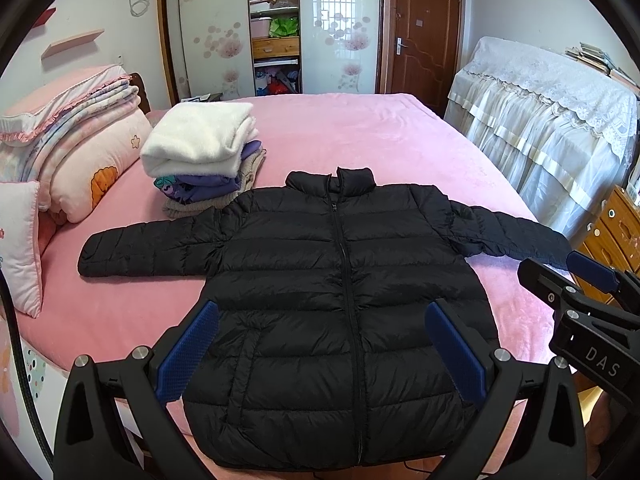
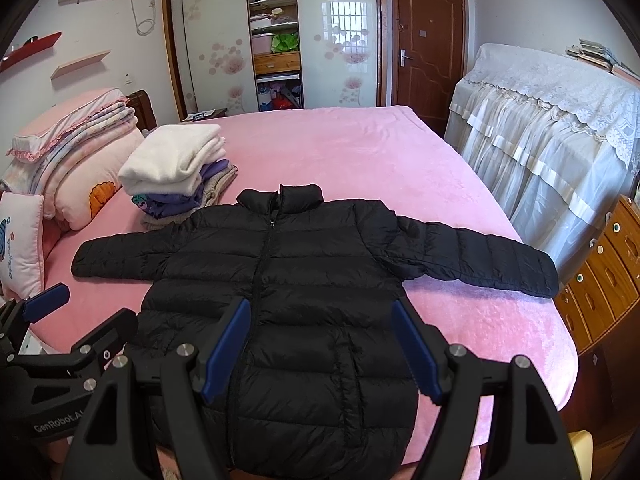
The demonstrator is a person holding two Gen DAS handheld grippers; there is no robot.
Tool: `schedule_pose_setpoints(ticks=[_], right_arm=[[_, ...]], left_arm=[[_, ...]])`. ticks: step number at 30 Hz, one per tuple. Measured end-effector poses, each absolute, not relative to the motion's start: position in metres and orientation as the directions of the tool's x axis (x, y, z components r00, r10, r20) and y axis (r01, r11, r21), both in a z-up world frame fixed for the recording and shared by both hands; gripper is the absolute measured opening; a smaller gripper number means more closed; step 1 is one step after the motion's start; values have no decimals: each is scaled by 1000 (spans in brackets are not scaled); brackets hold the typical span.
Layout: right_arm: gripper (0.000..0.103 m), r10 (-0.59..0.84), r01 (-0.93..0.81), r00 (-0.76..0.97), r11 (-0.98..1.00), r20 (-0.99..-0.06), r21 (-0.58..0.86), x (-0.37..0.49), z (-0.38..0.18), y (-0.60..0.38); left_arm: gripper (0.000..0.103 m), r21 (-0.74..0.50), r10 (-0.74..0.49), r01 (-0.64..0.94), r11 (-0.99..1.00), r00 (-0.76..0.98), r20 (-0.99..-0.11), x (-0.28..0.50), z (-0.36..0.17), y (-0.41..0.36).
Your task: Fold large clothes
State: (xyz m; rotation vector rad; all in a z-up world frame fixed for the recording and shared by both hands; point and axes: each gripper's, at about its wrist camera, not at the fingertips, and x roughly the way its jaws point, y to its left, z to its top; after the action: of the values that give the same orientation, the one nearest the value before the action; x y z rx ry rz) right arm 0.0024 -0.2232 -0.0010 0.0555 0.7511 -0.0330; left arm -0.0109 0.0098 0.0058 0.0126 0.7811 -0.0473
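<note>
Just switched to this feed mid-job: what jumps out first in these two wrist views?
A black quilted puffer jacket lies flat, zipped, sleeves spread, on the near half of the pink plush bed. Behind its left sleeve sits a stack of folded clothes topped by a white fleece. Both blue-padded grippers, left and right, hover open over the hem, holding nothing.

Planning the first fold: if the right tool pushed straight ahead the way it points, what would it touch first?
Most likely the black puffer jacket, on its lower front panel beside the zipper. The right tool is open and aimed down at it with nothing between, though depth is hard to judge.
</note>
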Motion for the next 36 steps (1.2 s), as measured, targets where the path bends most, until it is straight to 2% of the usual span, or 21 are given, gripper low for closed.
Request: schedule_pose_setpoints(ticks=[36], right_arm=[[74, -18, 61, 723, 997, -691, 37, 7, 3, -225]], left_arm=[[102, 19, -18, 44, 999, 723, -691, -13, 9, 11]])
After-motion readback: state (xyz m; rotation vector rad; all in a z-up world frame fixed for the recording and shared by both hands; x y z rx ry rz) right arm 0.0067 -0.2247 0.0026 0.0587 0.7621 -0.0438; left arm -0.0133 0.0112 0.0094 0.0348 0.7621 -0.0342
